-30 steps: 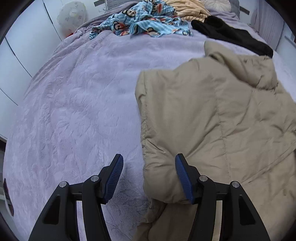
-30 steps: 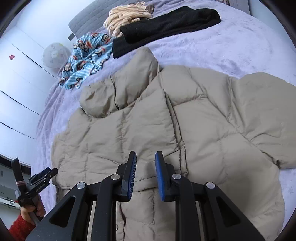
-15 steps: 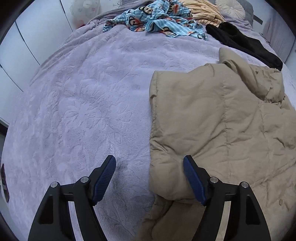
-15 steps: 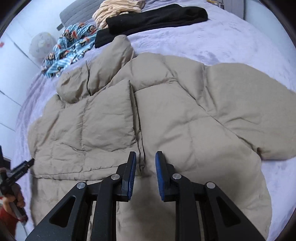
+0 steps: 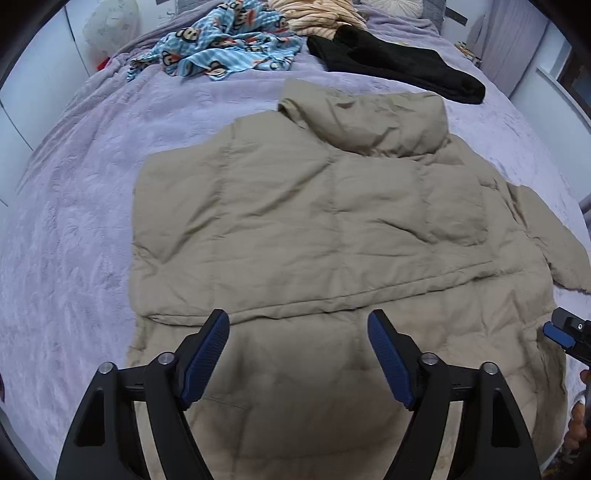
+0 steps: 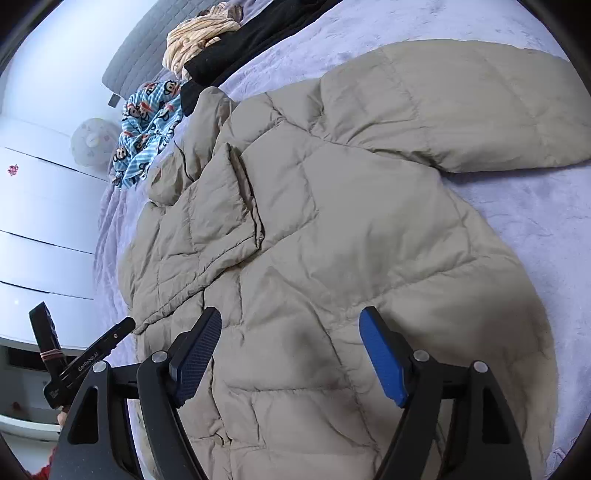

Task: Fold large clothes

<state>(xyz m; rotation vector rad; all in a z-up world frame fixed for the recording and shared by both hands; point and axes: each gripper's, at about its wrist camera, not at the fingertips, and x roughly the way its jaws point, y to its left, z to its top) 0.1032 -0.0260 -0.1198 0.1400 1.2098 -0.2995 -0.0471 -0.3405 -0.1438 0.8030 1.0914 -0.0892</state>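
— Both grippers free?
— Yes. The left gripper [image 5: 297, 356] is opening wide, nothing pinched; the beige puffer jacket [image 5: 314, 236] lies spread on the purple bedspread [image 5: 74, 221] below and beyond its jaws.
— And the right gripper [image 6: 290, 352]?
— Opening too, empty, above the jacket's quilted front.

A lilac-covered bed [image 5: 74, 229] carries a beige puffer jacket [image 5: 314, 229], black garment [image 5: 399, 66], monkey-print cloth [image 5: 221, 51] and striped cloth [image 5: 317, 14].
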